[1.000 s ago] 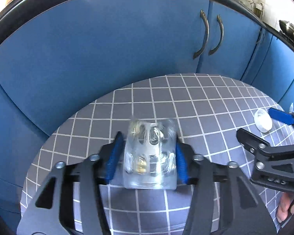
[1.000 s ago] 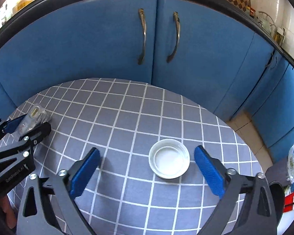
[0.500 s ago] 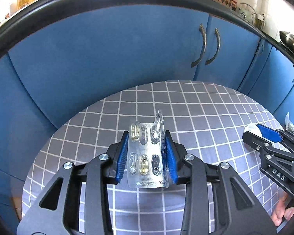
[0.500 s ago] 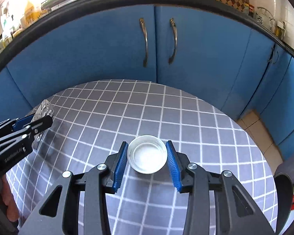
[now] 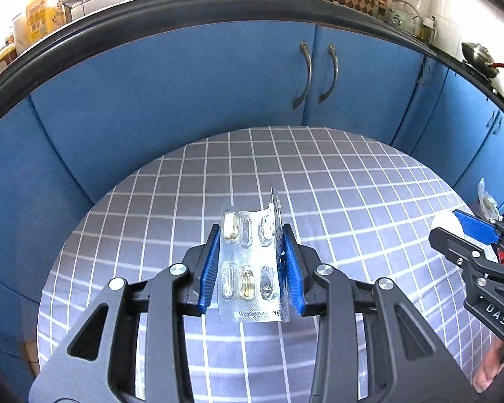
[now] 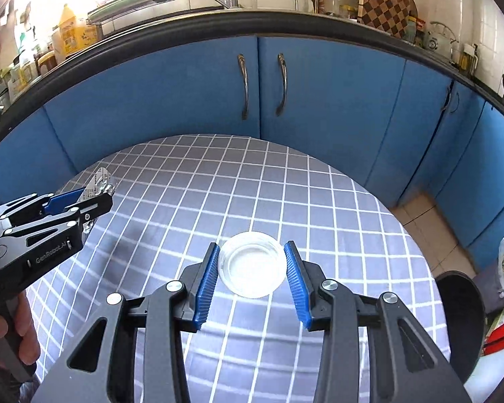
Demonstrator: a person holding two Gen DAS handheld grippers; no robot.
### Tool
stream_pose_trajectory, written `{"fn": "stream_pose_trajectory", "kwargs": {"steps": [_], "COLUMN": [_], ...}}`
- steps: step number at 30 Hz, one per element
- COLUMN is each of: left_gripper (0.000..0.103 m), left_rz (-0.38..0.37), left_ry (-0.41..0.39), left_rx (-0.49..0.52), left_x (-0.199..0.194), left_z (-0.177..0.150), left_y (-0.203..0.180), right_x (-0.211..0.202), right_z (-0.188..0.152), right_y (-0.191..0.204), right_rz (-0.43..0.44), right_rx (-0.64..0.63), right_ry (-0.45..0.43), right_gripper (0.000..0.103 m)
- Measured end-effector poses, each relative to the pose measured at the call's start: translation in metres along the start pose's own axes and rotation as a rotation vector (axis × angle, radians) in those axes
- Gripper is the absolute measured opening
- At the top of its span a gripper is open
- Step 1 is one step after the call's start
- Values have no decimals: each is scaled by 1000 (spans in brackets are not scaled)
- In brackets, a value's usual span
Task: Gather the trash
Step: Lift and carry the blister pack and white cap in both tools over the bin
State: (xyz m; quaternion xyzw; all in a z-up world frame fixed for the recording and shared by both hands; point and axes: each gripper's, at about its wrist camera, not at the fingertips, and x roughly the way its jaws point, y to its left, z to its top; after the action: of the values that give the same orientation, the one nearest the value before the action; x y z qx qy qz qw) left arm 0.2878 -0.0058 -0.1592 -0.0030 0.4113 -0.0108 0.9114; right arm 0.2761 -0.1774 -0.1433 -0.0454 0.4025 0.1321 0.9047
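Both grippers have lifted: left gripper (image 5: 251, 265) fingers clamp the blister pack (image 5: 250, 268); right gripper (image 6: 251, 280) fingers clamp the lid (image 6: 251, 263) above the table (image 6: 336, 201).

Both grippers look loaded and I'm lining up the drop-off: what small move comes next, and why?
Probably swing the right gripper rightward toward the dark bin beside the table. It is shut on the white lid, the left gripper is shut on the blister pack, and nothing else lies on the checked cloth.

Black left gripper (image 5: 250, 265), ribbed blue pads (image 5: 207, 268), silver screws, bare fingers (image 6: 23, 336)
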Motion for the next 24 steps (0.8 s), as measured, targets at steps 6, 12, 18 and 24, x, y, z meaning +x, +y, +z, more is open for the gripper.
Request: {"fn": "stream_pose_trajectory", "kwargs": {"steps": [6, 12, 18, 24], "left_gripper": [36, 36, 36, 37], "left_rz": [-3, -2, -12, -35], "left_ry": [-15, -44, -64, -81], "left_rx": [18, 30, 71, 121], "left_x": [-26, -62, -92, -114], "left_z": [-14, -26, -38, -43], "left_y": [-11, -21, -41, -71], "right_x": [-41, -83, -120, -149], "right_z": [-11, -24, -36, -45], "right_y": [2, -2, -10, -20], "right_rz": [-8, -27, -47, -69], "right_rx": [-5, 4, 14, 29], "right_ry": [-37, -78, -115, -153], "right_gripper": [39, 39, 39, 39]}}
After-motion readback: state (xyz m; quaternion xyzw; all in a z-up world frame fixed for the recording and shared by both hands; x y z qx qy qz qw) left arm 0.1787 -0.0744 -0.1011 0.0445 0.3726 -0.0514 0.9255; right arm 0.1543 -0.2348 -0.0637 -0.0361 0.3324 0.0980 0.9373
